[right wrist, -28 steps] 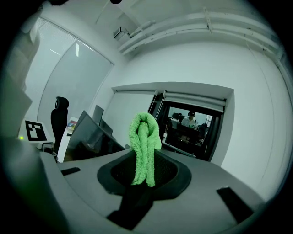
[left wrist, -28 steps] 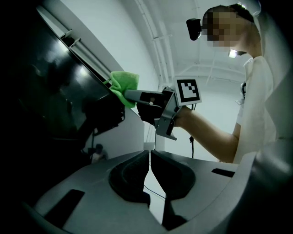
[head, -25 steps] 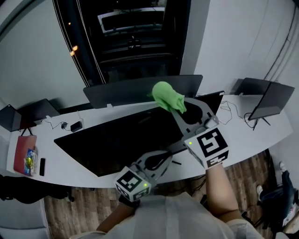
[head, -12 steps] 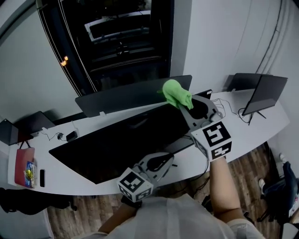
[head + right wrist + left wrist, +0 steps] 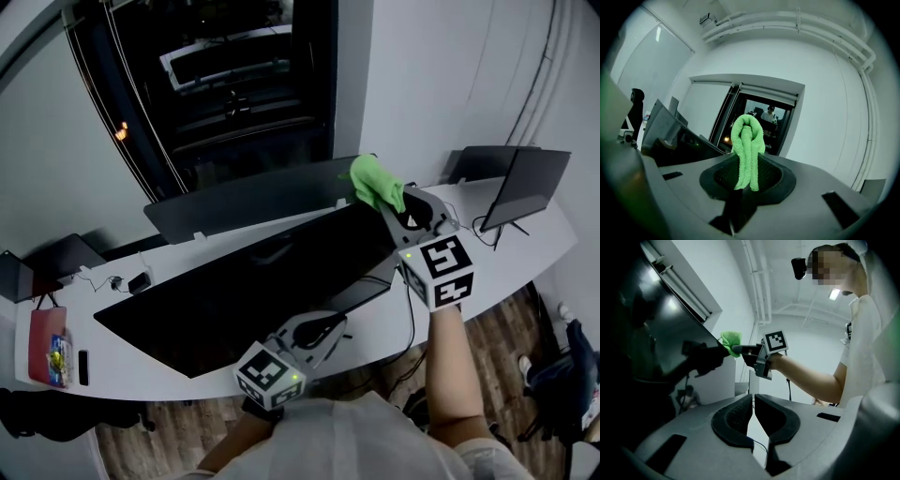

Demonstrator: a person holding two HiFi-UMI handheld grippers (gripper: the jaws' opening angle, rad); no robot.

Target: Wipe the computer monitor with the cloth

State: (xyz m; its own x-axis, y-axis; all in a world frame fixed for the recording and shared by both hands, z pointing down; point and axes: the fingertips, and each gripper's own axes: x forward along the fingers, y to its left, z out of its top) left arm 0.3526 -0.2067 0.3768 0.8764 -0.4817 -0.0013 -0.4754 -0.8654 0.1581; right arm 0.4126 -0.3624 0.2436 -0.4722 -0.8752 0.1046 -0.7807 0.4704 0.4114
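While the person stands at the long white desk (image 5: 141, 345), the right tool (image 5: 392, 204) is held up high and far out in front. Its two jaws are squeezed tight on the green cloth (image 5: 375, 183). The cloth is folded over, and it sticks out past the tips of the right tool like a soft bump. From the right tool's own camera, the cloth (image 5: 746, 150) stands up in the middle between the jaws of the right tool (image 5: 746, 174), with both ends hanging down inside them. The big black computer monitor (image 5: 244, 277) spreads out below and to the left of the right tool. The cloth sits right at the monitor's top right corner, at the edge of the dark screen. The left tool (image 5: 339, 325) is held low and close to the person's body, well apart from the right tool. It points at the bottom edge of the monitor. In its own view the left tool (image 5: 753, 403) has its jaws close together, with only a thin crack between them and nothing held there. Up ahead of the left tool, the cloth (image 5: 730, 339) shows at the edge of the dark monitor (image 5: 656, 324). Past the right tool, on its right side, a smaller dark screen (image 5: 525, 187) stands on the desk.
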